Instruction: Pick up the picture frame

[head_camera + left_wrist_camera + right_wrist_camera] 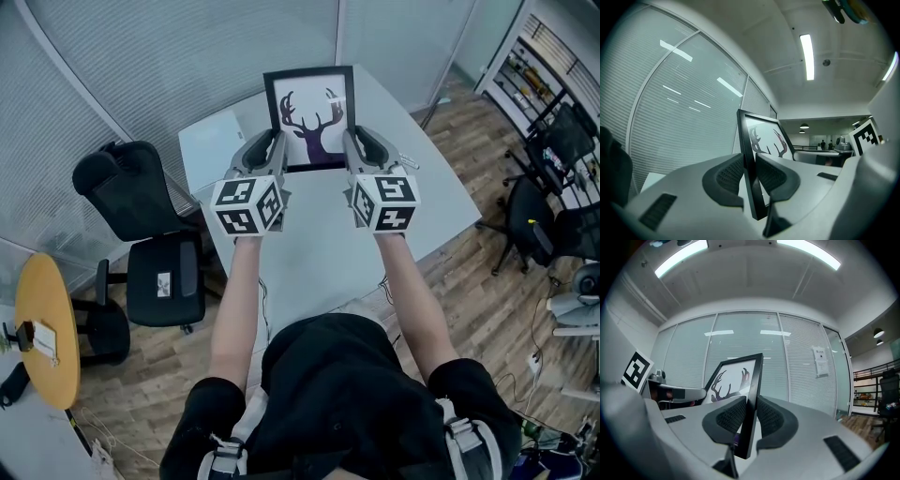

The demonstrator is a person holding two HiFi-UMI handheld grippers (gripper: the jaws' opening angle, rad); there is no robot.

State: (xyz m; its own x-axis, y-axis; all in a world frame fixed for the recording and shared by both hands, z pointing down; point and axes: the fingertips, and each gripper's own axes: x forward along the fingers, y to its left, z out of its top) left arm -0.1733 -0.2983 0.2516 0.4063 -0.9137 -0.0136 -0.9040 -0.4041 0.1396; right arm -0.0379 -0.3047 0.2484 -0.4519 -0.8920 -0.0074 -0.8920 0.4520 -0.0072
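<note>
A black picture frame (310, 114) with a purple deer-head print is held up above the grey table (319, 244). My left gripper (272, 150) is shut on the frame's left edge (751, 164), its ribbed pads pressing both faces. My right gripper (353, 147) is shut on the frame's right edge (751, 413) in the same way. Both grippers point level, side by side, with the frame between them. In the left gripper view the print (766, 140) shows to the right of the edge; in the right gripper view the print (729, 383) shows to its left.
A black office chair (150, 244) stands left of the table, and a round yellow side table (47, 337) is at far left. More chairs (539, 225) and shelves stand on the wooden floor at right. Glass walls with blinds close the back.
</note>
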